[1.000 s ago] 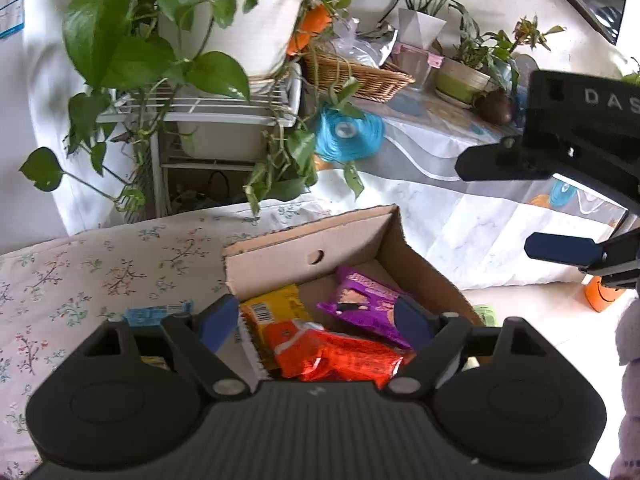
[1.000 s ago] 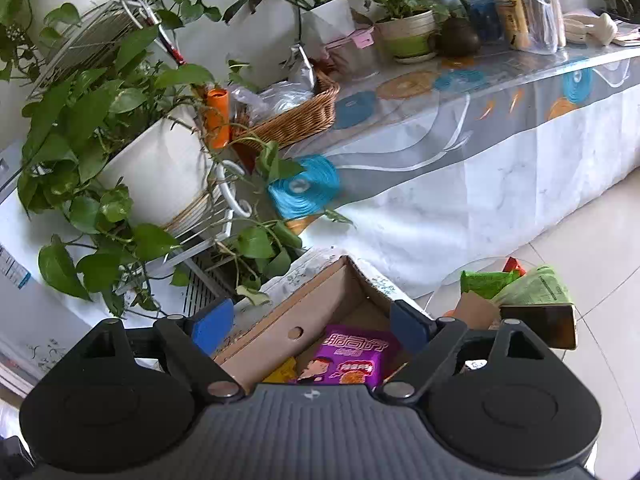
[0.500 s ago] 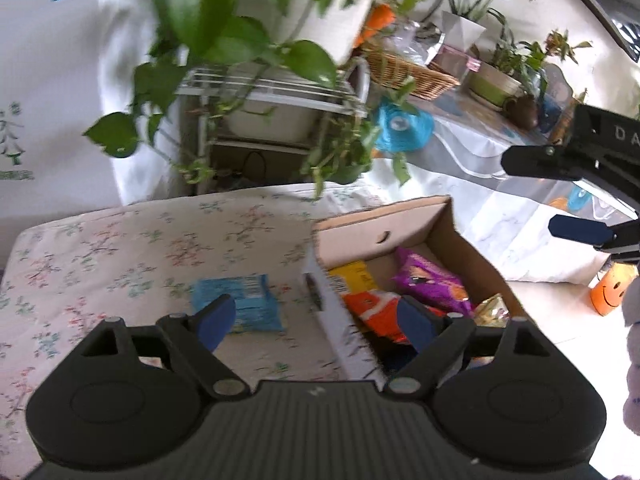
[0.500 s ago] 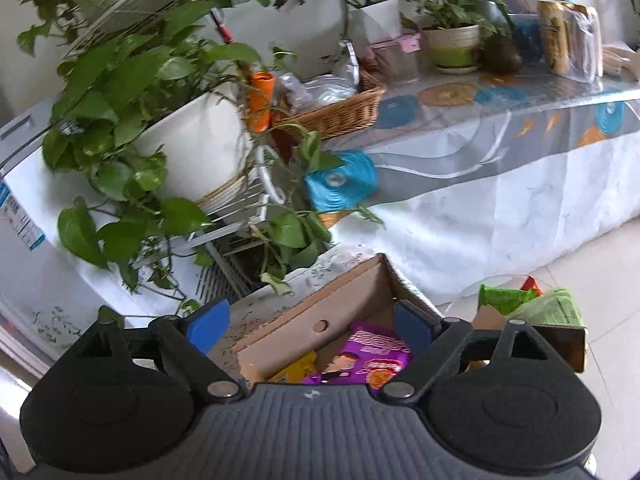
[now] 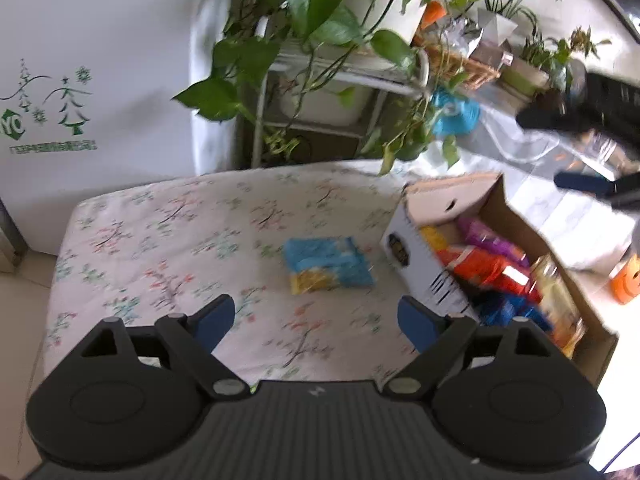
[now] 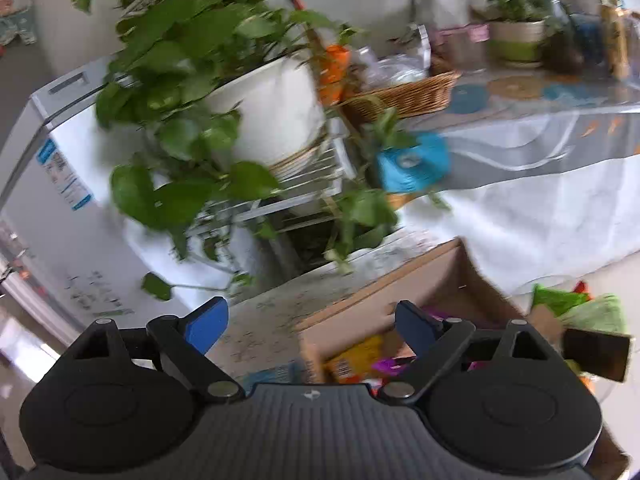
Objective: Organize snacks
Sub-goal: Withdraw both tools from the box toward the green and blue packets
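Both tongs (image 5: 315, 318) (image 6: 310, 322) gape empty; motion blur smears the snacks in the box (image 5: 440, 204).

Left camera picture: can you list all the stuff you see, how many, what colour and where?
Snack packet: one, blue and yellow, on the flowered cloth, left of the box.
Box: one, cardboard, open, at the cloth's right edge.
Snacks in box: several; yellow, purple, orange-red, others blurred.
Flowered cloth: one, white, covering the surface.
Potted plants: several, green; biggest in a white pot on a wire rack.
Basket: one, wicker, behind.
Left gripper: black, blue-tipped, jaws open, empty.
Right gripper: black, above the box.
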Motion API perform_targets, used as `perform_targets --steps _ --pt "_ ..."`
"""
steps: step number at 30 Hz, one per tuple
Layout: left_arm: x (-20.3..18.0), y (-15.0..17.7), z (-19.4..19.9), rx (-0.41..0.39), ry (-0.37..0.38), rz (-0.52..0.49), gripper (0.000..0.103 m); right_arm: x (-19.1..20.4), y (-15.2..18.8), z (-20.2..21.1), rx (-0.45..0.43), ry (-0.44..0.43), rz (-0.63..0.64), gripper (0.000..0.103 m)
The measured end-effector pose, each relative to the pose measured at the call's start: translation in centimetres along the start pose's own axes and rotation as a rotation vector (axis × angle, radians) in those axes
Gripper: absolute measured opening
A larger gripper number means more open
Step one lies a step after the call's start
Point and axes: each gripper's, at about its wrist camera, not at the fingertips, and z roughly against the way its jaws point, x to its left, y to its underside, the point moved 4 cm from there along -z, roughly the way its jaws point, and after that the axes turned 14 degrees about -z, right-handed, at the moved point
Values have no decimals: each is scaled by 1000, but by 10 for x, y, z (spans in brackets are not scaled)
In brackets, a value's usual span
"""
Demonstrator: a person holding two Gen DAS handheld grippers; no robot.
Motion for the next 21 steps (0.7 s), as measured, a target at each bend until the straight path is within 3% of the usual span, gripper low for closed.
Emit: perform_targets --steps 5,13,21 --pt "4 26 -2 57 10 -25 89 17 16 -12 65 -73 34 94" --pt "13 54 -24 174 -22 69 89 41 43 -38 192 -160 57 94" --pt "5 63 -39 210 -90 26 89 47 67 -72 272 -118 57 94"
